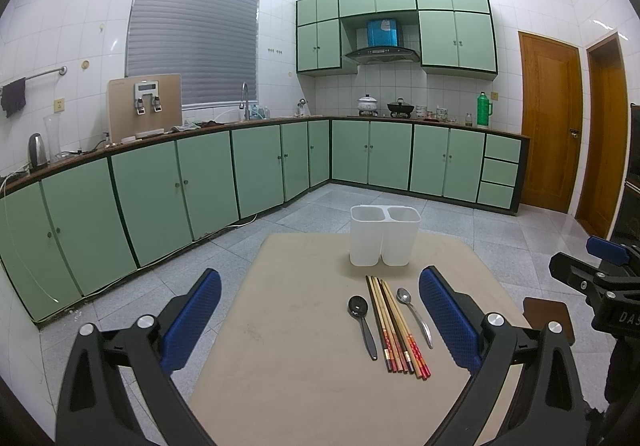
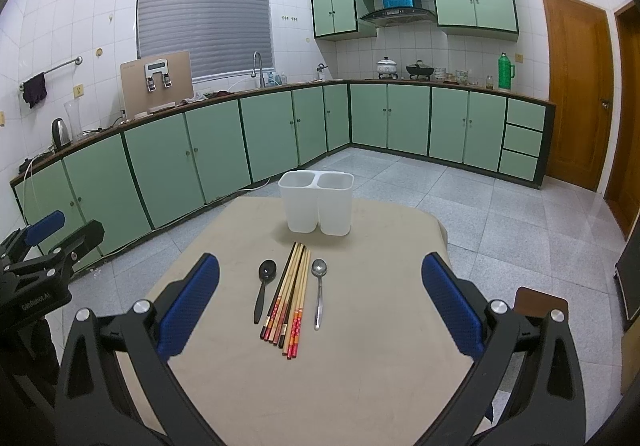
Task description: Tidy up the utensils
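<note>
A white two-compartment utensil holder (image 1: 384,236) (image 2: 317,203) stands empty at the far side of a beige table (image 1: 288,346) (image 2: 376,350). In front of it lie a black spoon (image 1: 362,320) (image 2: 263,288), a bundle of several chopsticks (image 1: 394,322) (image 2: 290,296) and a silver spoon (image 1: 415,316) (image 2: 319,288), side by side. My left gripper (image 1: 320,320) is open and empty, above the near table, left of the utensils. My right gripper (image 2: 320,302) is open and empty, with the utensils lying between its blue pads (image 2: 450,306).
The right gripper (image 1: 600,278) shows at the right edge of the left wrist view; the left gripper (image 2: 44,254) shows at the left edge of the right wrist view. A brown stool (image 2: 540,304) stands by the table's right side. Green cabinets (image 2: 224,150) line the walls across a tiled floor.
</note>
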Action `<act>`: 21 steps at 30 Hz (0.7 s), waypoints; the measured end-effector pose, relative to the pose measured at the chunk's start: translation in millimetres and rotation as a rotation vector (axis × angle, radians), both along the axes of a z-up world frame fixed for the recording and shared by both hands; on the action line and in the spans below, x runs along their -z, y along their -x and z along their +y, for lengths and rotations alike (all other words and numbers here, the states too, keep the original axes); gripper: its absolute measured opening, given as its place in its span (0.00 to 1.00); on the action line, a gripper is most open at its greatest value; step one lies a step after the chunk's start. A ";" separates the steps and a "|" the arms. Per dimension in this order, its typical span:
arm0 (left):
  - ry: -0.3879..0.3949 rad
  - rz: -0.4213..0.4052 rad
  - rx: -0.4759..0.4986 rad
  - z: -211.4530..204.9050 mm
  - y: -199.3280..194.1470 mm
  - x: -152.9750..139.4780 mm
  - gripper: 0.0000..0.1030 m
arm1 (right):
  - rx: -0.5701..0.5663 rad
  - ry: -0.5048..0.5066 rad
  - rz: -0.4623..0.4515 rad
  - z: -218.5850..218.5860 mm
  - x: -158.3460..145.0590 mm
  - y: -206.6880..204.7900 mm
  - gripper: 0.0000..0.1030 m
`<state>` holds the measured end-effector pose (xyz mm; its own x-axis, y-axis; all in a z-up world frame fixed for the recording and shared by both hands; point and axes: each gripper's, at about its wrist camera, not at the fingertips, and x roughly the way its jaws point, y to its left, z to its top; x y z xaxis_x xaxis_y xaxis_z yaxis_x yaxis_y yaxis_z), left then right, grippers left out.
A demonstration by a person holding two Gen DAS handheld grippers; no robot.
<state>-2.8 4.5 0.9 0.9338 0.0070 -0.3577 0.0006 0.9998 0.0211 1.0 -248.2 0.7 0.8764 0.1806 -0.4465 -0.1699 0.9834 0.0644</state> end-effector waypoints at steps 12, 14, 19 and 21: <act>0.000 -0.001 0.000 0.1 0.1 0.0 0.94 | 0.000 0.001 0.000 0.4 0.0 -0.3 0.95; 0.000 0.000 0.000 0.6 0.3 -0.1 0.94 | 0.000 0.001 0.001 0.3 -0.1 -0.4 0.95; 0.000 0.002 0.000 2.4 -0.2 -0.9 0.94 | 0.000 0.001 0.001 0.3 -0.2 -0.2 0.95; -0.001 0.001 0.000 2.2 -0.3 -0.6 0.94 | 0.000 0.001 0.002 0.2 -0.2 -0.1 0.95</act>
<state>-2.6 6.7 1.4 0.9334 0.0075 -0.3588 0.0003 0.9998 0.0217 1.2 -248.0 0.9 0.8756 0.1798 -0.4483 -0.1695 0.9835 0.0635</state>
